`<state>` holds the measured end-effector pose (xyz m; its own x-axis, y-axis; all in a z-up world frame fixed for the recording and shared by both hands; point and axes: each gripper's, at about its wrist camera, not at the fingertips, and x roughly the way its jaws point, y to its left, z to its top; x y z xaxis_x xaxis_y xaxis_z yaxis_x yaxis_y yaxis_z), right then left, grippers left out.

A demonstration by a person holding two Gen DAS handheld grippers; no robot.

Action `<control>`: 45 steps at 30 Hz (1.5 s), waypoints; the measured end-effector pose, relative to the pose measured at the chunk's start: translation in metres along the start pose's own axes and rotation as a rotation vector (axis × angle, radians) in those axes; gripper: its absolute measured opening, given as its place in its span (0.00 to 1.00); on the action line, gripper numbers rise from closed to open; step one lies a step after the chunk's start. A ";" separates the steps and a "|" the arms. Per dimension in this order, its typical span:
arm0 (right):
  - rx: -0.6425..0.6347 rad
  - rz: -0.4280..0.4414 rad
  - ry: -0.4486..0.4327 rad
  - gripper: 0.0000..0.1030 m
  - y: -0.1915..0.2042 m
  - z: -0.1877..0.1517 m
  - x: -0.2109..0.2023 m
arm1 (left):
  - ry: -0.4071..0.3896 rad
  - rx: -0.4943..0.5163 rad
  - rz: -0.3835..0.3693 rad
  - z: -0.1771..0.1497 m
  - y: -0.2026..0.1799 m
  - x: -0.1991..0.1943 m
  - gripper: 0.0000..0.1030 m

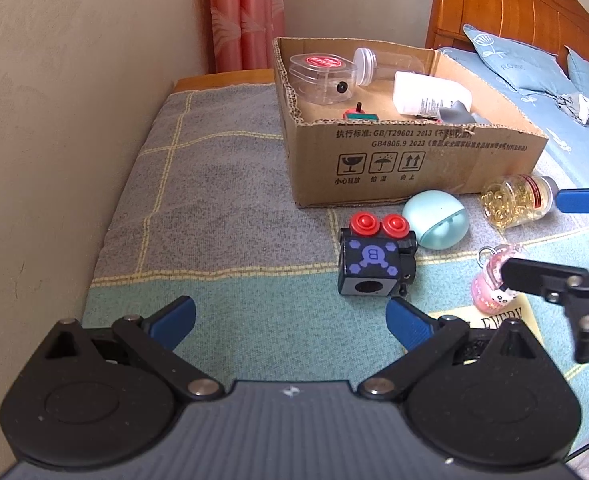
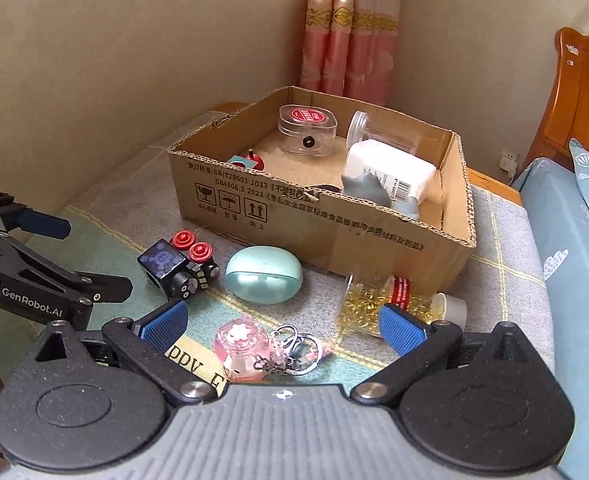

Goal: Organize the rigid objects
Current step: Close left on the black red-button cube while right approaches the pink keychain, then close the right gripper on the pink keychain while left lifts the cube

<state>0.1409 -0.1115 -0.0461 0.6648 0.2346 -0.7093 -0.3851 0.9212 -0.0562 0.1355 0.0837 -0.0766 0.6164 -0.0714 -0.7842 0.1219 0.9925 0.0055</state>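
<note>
Beyond both wide-open claws, left gripper (image 1: pixel 290 320) and right gripper (image 2: pixel 282 326), the cardboard box (image 2: pixel 334 232) holds several items, while four wait outside.

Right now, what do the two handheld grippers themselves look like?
Both match: a grey ribbed body, two round black discs, black linkage arms with silver pivot pins, and blue textured pads on the jaws. The left gripper shows white "GenRobot.AI" lettering on its side in the right wrist view. The right gripper looks the same. No hands or sleeves are visible.

Box wall (image 1: pixel 414 160) hides red-teal item (image 1: pixel 360 114); grey object (image 2: pixel 368 190) partly hidden.
</note>
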 end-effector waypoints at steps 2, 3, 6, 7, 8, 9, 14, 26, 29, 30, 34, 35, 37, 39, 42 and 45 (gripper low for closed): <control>0.021 -0.027 0.008 1.00 -0.005 -0.002 0.004 | 0.001 0.005 0.001 0.000 0.000 -0.001 0.98; 0.047 -0.044 0.008 1.00 -0.012 -0.005 0.004 | -0.001 0.007 -0.001 -0.001 0.000 -0.001 0.98; 0.172 -0.072 0.003 1.00 -0.041 -0.011 -0.002 | 0.001 0.013 -0.011 0.000 -0.001 0.000 0.98; 0.223 -0.088 0.010 1.00 -0.054 -0.015 -0.003 | 0.001 0.016 -0.015 0.000 -0.002 0.001 0.98; 0.260 -0.097 0.016 1.00 -0.063 -0.018 -0.004 | 0.002 0.020 -0.019 0.001 -0.003 0.002 0.98; 0.291 -0.107 0.023 1.00 -0.072 -0.023 -0.004 | 0.002 0.025 -0.025 0.002 -0.004 0.003 0.98; 0.345 -0.149 0.058 1.00 -0.094 -0.044 -0.004 | -0.004 0.053 -0.063 0.006 -0.017 0.009 0.98; 0.146 0.108 0.091 1.00 -0.063 -0.072 -0.019 | -0.034 0.040 -0.091 0.007 -0.033 0.040 0.95; 0.101 0.116 0.115 1.00 -0.051 -0.075 -0.016 | -0.042 0.057 -0.078 0.011 -0.037 0.044 0.86; 0.090 0.109 0.122 1.00 -0.048 -0.075 -0.014 | -0.050 0.066 -0.068 0.011 -0.039 0.044 0.83; 0.025 0.091 0.119 1.00 -0.033 -0.072 -0.008 | -0.065 0.072 -0.090 0.015 -0.044 0.041 0.55; 0.016 0.099 0.117 1.00 -0.030 -0.072 -0.007 | -0.067 0.073 -0.096 0.016 -0.045 0.041 0.51; -0.005 0.110 0.114 1.00 -0.023 -0.069 -0.006 | -0.071 0.069 -0.099 0.016 -0.045 0.041 0.49; -0.028 0.122 0.115 1.00 -0.016 -0.067 -0.004 | -0.072 0.066 -0.097 0.017 -0.045 0.041 0.49; -0.050 0.152 0.112 1.00 -0.005 -0.064 -0.002 | -0.069 0.051 -0.071 0.017 -0.041 0.040 0.49; -0.065 0.173 0.113 1.00 0.004 -0.060 0.000 | -0.064 0.032 -0.049 0.015 -0.030 0.038 0.49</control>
<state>0.1013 -0.1268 -0.0884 0.5101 0.3481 -0.7865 -0.5304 0.8472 0.0309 0.1671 0.0494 -0.0973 0.6578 -0.1269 -0.7424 0.1773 0.9841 -0.0111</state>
